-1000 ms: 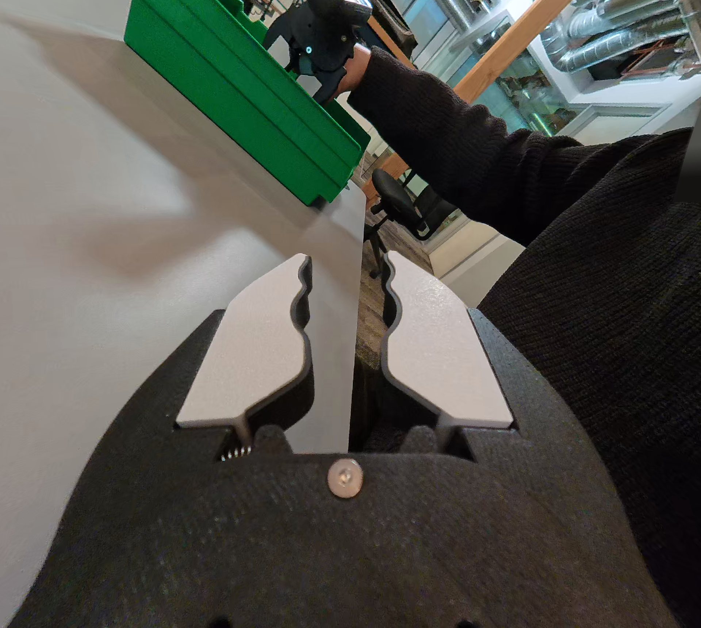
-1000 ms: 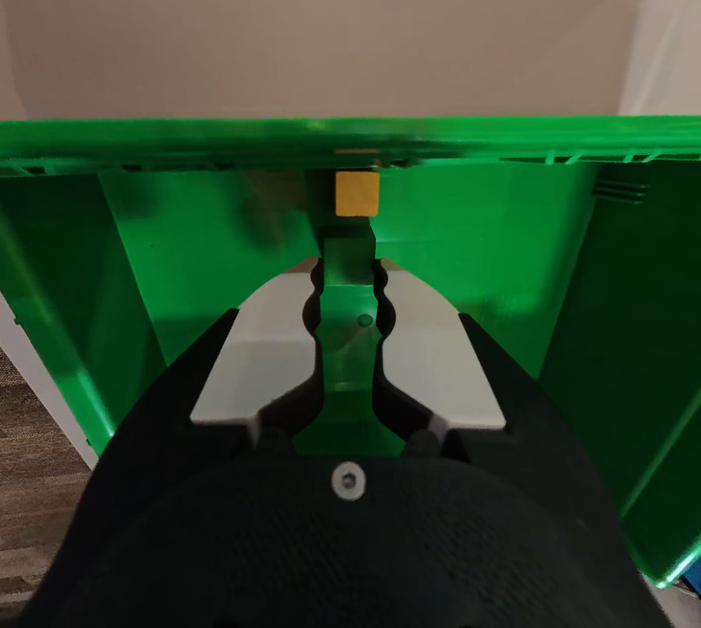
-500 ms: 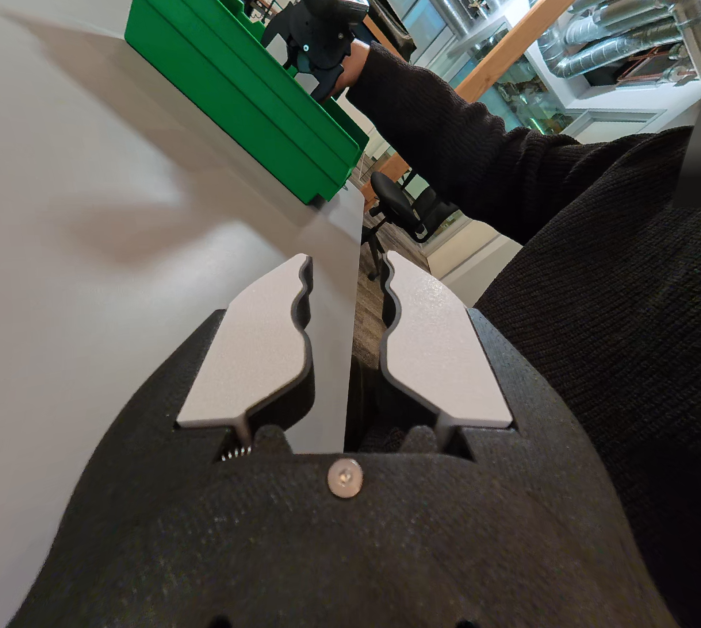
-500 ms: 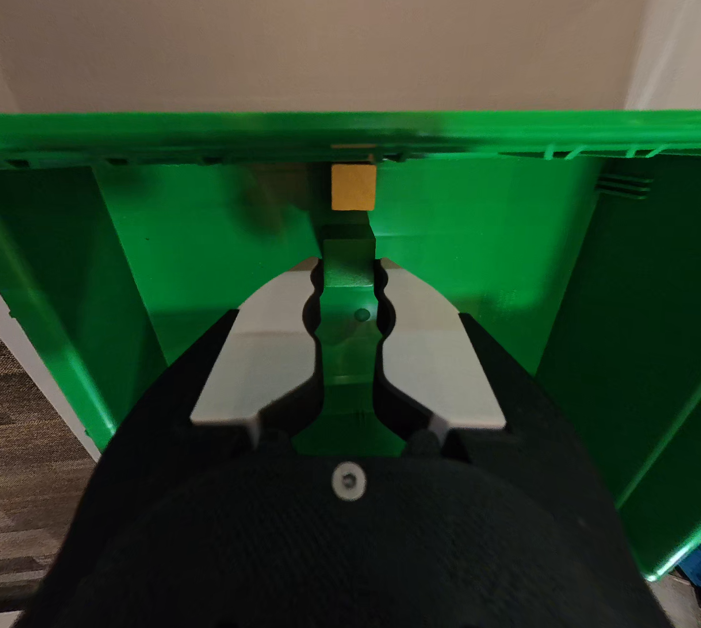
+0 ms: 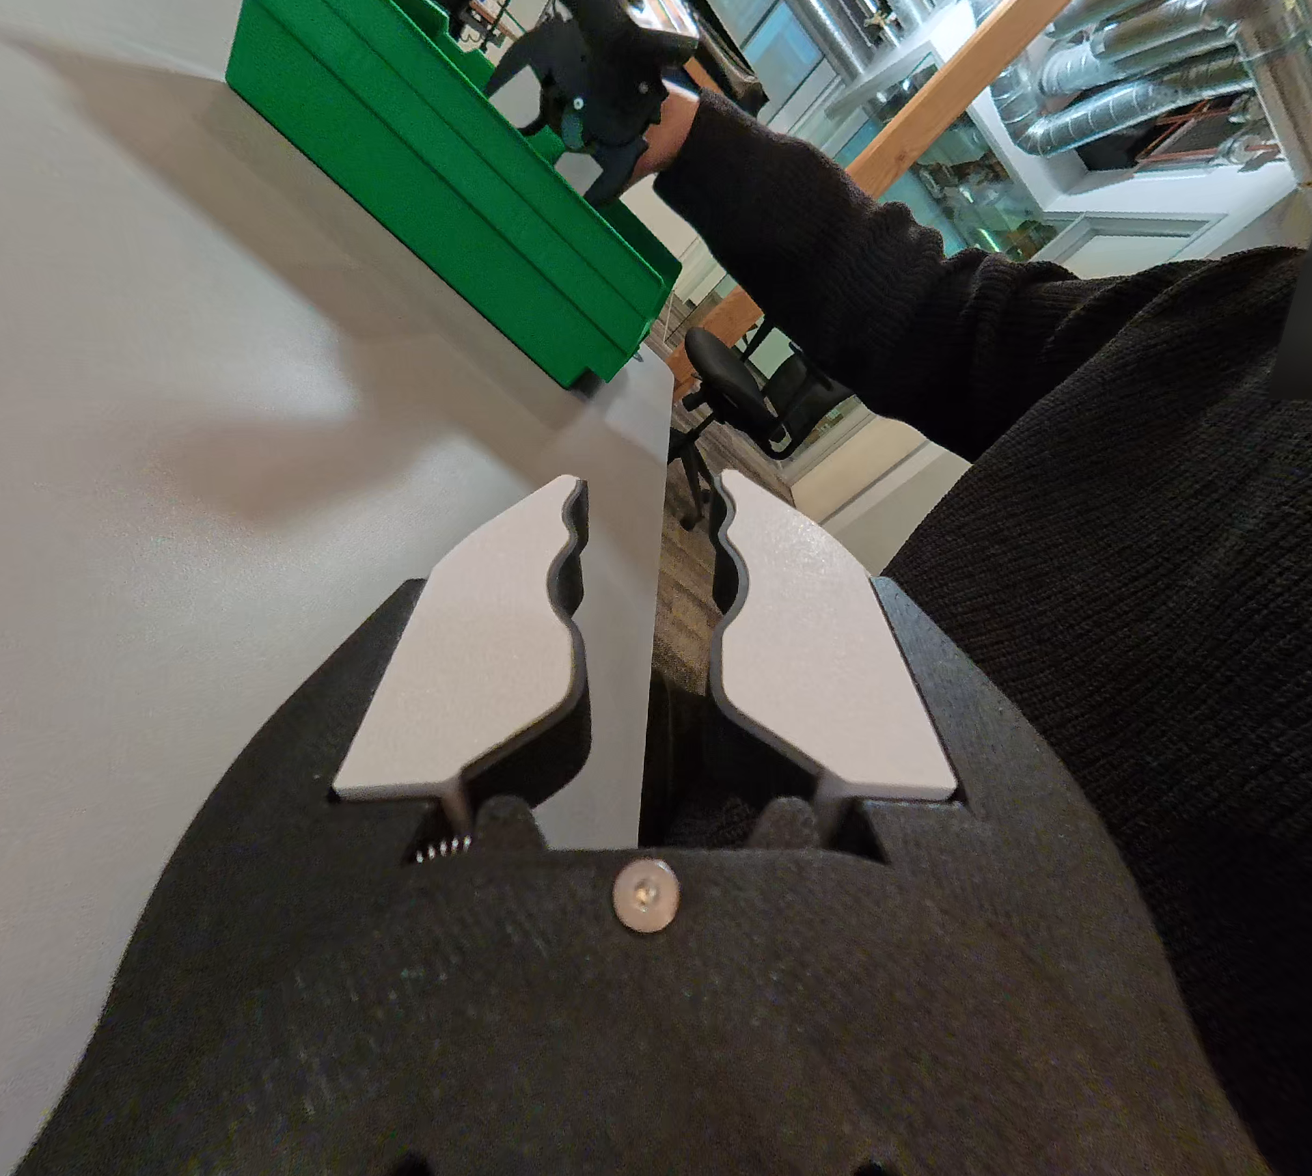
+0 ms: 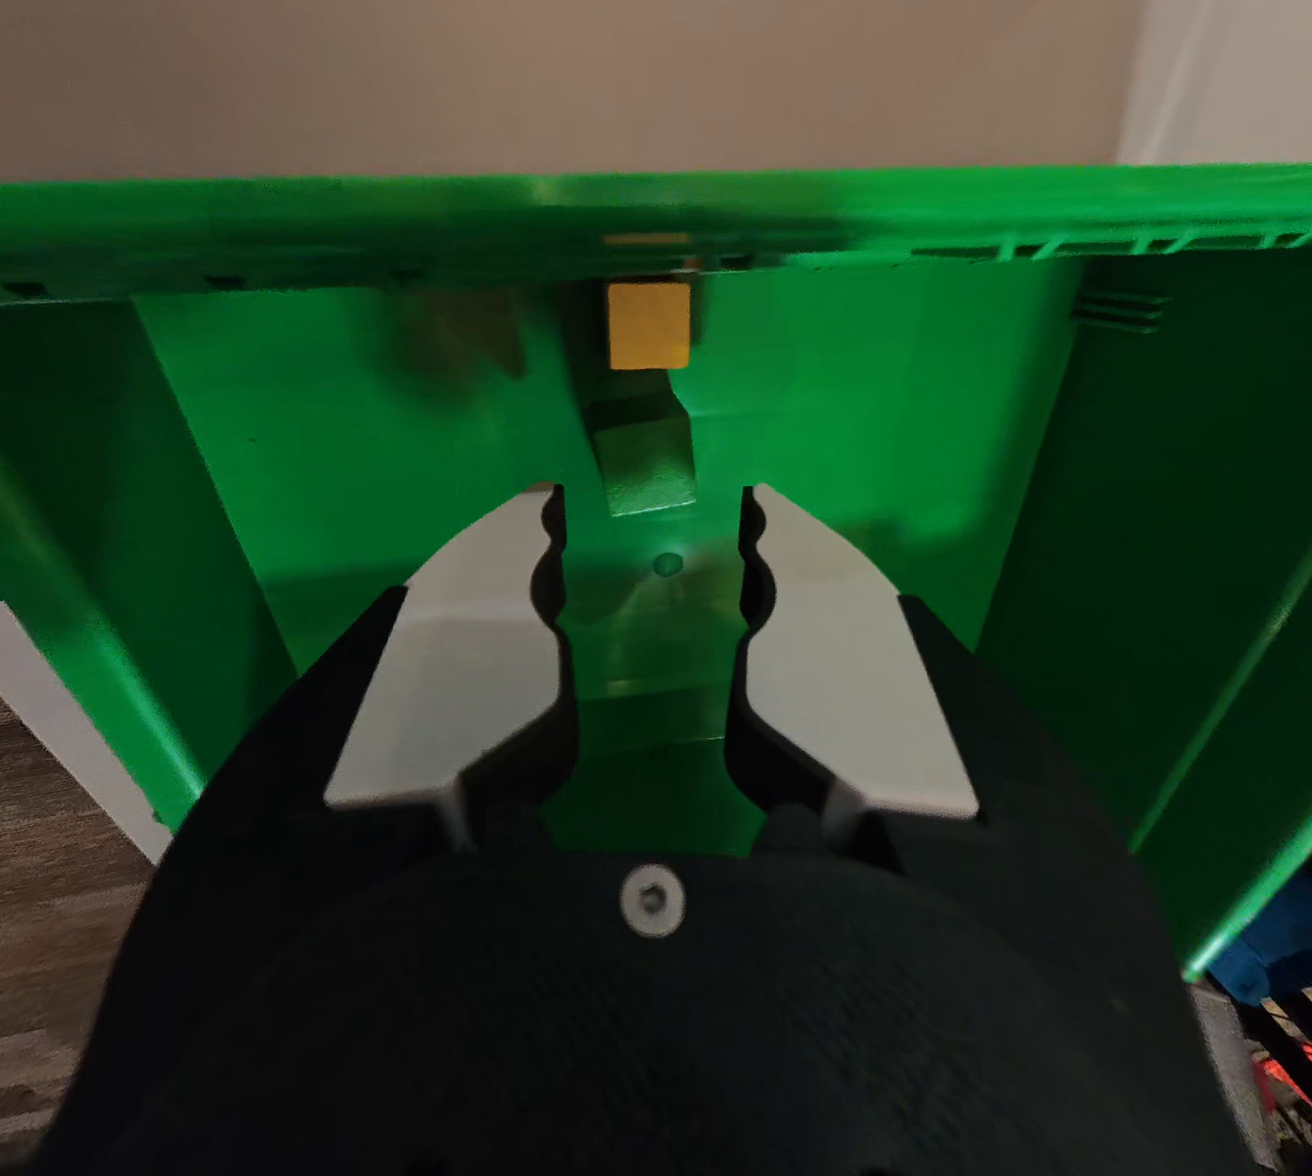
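Lying beyond the right gripper (image 6: pixel 649 492) (jaws apart): green block (image 6: pixel 646 467).

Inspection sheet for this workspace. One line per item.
Surface: grey table.
Things: green bin on the table; inside it, a yellow cube by the far wall and a green cube just before it.
Clutter: nothing seen.
Tongs: left tongs open, empty, at the table edge; right tongs open inside the bin, tips short of the green cube.
Cables: nothing seen.
Surroundings: office chair, metal ducts, wooden beam.
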{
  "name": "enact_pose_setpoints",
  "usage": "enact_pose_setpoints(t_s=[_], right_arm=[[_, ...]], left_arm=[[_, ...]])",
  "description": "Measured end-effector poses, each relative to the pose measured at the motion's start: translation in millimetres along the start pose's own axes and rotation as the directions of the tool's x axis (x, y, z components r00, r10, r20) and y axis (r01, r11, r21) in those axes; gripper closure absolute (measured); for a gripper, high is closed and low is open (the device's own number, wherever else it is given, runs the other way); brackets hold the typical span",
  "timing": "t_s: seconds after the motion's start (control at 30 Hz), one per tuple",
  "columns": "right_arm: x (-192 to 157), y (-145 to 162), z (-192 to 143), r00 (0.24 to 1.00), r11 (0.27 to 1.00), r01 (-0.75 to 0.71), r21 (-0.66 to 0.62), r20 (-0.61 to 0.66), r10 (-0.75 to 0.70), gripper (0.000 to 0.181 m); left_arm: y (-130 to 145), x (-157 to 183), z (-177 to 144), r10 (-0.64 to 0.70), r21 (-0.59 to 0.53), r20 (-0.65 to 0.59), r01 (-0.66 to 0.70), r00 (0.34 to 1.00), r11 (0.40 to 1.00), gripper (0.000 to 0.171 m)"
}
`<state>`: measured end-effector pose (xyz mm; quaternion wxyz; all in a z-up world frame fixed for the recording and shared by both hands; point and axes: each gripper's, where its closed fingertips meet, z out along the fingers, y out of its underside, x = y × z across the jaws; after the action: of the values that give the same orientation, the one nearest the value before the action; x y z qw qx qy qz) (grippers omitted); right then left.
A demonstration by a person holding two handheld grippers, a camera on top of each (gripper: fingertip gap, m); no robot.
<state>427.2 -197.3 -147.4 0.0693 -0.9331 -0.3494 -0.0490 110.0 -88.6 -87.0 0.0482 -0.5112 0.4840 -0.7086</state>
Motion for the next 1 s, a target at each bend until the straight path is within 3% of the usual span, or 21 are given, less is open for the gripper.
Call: enact_pose_setpoints(t_s=[0.13, 0.27, 0.77, 0.9, 1.0], right_arm=[[-3.6, 3.3, 11.3, 1.0, 1.0, 0.009, -0.009, -0.022, -0.009, 0.131], [-6.1, 4.0, 14.1, 1.0, 1.0, -0.002, -0.013, -0.017, 0.002, 0.142], [-3.5, 8.5, 9.4, 0.998, 1.0, -0.031, -0.006, -0.055, 0.03, 0.136], [10.2, 9.6, -7.2, 0.985, 0.998, -0.063, 0.013, -0.161, 0.064, 0.134], [25.2, -0.8, -44.0, 0.938, 0.973, -0.152, 0.171, -0.284, 0.197, 0.135]], left_arm=[[2.6, 1.0, 0.2, -0.007, 0.002, -0.006, 0.007, 1.0, 1.0, 0.139], [4.0, 2.5, -1.6, 0.001, -0.003, 0.0, -0.001, 1.0, 1.0, 0.139], [-0.1, 4.0, -4.3, -0.002, 0.02, -0.004, 0.002, 1.0, 1.0, 0.139], [-2.7, 6.3, -6.5, 0.01, 0.027, -0.003, -0.01, 1.0, 1.0, 0.139], [-5.7, 7.2, -10.6, 0.031, 0.031, 0.007, -0.031, 0.999, 0.999, 0.139]])
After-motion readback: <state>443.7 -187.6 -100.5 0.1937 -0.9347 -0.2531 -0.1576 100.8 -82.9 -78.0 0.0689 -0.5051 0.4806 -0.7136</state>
